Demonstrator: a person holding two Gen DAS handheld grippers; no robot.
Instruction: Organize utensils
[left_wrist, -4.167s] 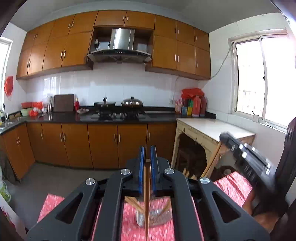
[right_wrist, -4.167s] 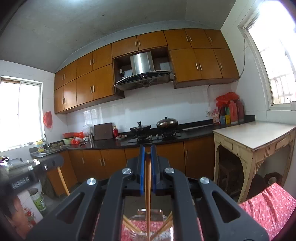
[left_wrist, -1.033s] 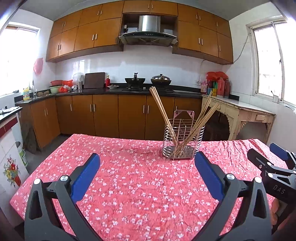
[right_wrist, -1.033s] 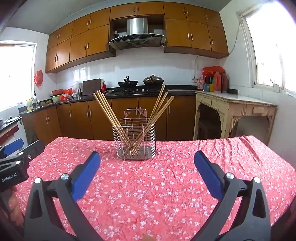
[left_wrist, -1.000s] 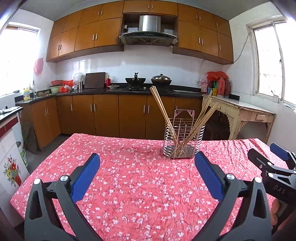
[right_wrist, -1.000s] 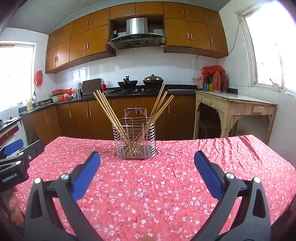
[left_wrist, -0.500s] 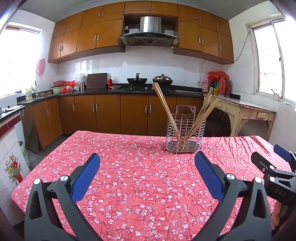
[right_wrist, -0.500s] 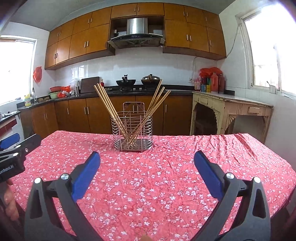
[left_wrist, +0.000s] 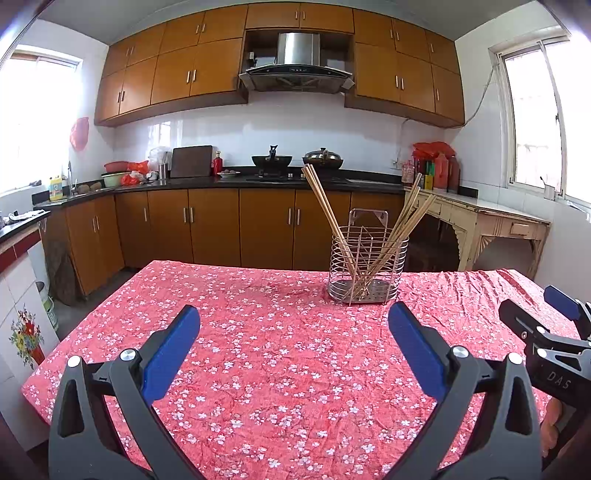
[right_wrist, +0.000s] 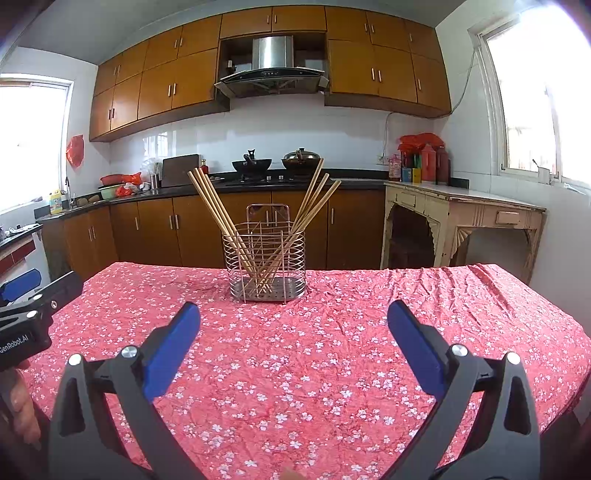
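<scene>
I am looking across the bench (left_wrist: 258, 350), draped in a red floral cloth that fills the lower half of both frames, and nothing loose is lying on it. The wire utensil holder (right_wrist: 264, 258) is standing upright at centre frame in the right wrist view, right of centre in the left. The chopsticks (right_wrist: 218, 218) are sitting inside it, long axes steeply tilted: one bundle leaning toward upper left, the other (left_wrist: 404, 225) toward upper right, tips up, crossing near the base. I am holding the left gripper (left_wrist: 291, 343) and the right gripper (right_wrist: 293, 339) low in the frames with fingers spread wide, gripping nothing. I judge the sorting finished; the next move is probably just backing off.
</scene>
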